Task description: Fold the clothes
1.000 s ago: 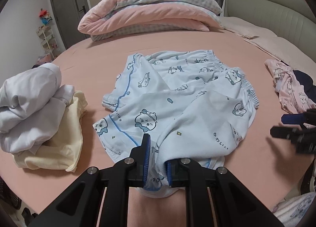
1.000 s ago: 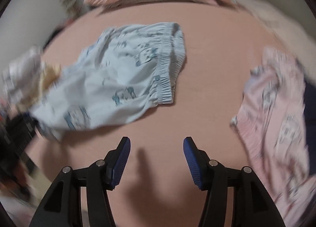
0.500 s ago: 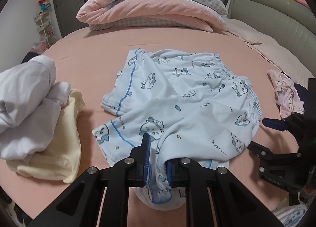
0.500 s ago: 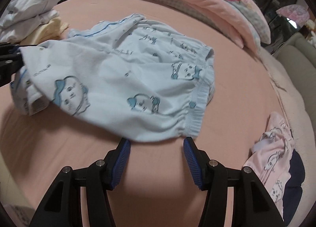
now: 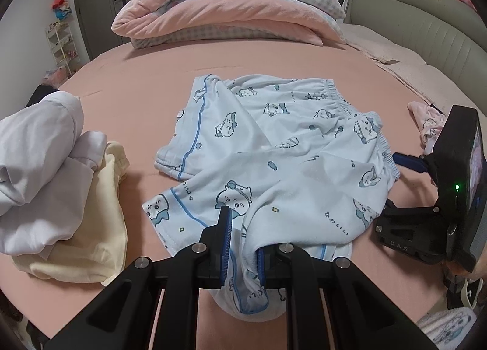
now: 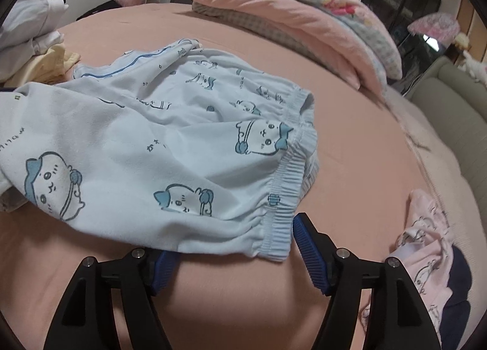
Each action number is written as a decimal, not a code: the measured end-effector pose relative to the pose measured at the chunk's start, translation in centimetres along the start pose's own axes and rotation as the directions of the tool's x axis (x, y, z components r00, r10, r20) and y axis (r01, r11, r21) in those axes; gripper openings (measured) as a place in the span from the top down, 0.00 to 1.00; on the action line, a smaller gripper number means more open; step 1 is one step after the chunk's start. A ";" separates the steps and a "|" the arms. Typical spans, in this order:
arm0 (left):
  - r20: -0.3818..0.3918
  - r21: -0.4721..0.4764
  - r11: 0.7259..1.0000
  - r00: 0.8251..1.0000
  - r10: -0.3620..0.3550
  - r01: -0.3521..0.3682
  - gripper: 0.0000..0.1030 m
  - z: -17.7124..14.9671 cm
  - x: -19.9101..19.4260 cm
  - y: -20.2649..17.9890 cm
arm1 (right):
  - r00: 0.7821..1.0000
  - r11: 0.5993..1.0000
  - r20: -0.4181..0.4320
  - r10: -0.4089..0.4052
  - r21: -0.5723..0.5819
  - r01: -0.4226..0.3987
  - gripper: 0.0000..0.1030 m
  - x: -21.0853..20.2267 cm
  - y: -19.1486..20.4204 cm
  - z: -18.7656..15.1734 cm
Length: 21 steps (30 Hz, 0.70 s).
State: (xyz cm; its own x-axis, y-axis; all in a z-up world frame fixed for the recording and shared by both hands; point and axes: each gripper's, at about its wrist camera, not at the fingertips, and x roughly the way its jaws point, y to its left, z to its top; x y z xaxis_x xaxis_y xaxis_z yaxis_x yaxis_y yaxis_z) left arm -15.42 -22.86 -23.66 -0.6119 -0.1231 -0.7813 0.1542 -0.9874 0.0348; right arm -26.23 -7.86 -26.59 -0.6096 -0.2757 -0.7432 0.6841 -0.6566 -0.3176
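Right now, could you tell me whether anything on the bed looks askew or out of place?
Yes: the light blue shorts lie crumpled, one leg folded crookedly across the other, not flat. The left hand-held gripper pinches a bunched hem. Pink clothes sit in a loose heap at the bed's edge.

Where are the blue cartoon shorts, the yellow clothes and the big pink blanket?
blue shorts (image 6: 188,124): right wrist view, middle of fabric.
yellow clothes (image 5: 91,222): left wrist view, top layer.
pink blanket (image 5: 225,12): left wrist view, folded top.

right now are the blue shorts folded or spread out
Partly folded and rumpled: the blue shorts have one leg doubled over the other, and the left gripper pinches a bunched hem.
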 end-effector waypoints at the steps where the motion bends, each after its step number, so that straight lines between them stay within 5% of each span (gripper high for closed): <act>1: -0.003 0.003 1.000 1.000 0.003 -0.003 0.88 -0.1 0.0 0.0 | 1.000 1.000 0.011 -0.021 -0.017 0.022 0.33 -0.1 0.4 0.0; 5: -0.018 0.023 1.000 1.000 0.021 -0.020 0.88 -0.7 0.4 0.0 | 0.984 0.967 0.086 -0.155 -0.189 0.169 0.33 -0.8 3.1 -0.2; 11: -0.086 0.001 1.000 0.996 0.009 -0.009 0.86 -1.8 1.4 0.6 | 0.968 0.948 0.115 -0.222 -0.208 0.242 0.33 -0.7 3.5 -0.2; 15: -0.132 -0.029 0.999 0.991 0.011 -0.015 0.71 -2.5 2.0 1.3 | 0.955 0.928 0.139 -0.263 -0.234 0.290 0.33 -0.6 4.1 -0.2; 18: -0.153 -0.097 0.995 0.987 -0.048 0.033 0.68 -2.6 2.1 2.3 | 0.950 0.919 0.147 -0.274 -0.251 0.304 0.34 -0.5 4.6 -0.3; 21: -0.169 -0.196 0.976 0.977 -0.133 0.099 0.61 -2.6 2.1 3.6 | 0.963 0.928 0.125 -0.240 -0.261 0.265 0.49 0.1 4.7 -0.2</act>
State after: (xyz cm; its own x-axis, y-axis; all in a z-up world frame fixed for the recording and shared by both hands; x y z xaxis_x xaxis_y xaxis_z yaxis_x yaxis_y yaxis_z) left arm -14.13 -26.38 -26.77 -0.4868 0.0279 -0.8730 0.2422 -0.9560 -0.1656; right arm -22.96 -10.83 -28.28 -0.8011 -0.1950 -0.5658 0.5777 -0.4991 -0.6459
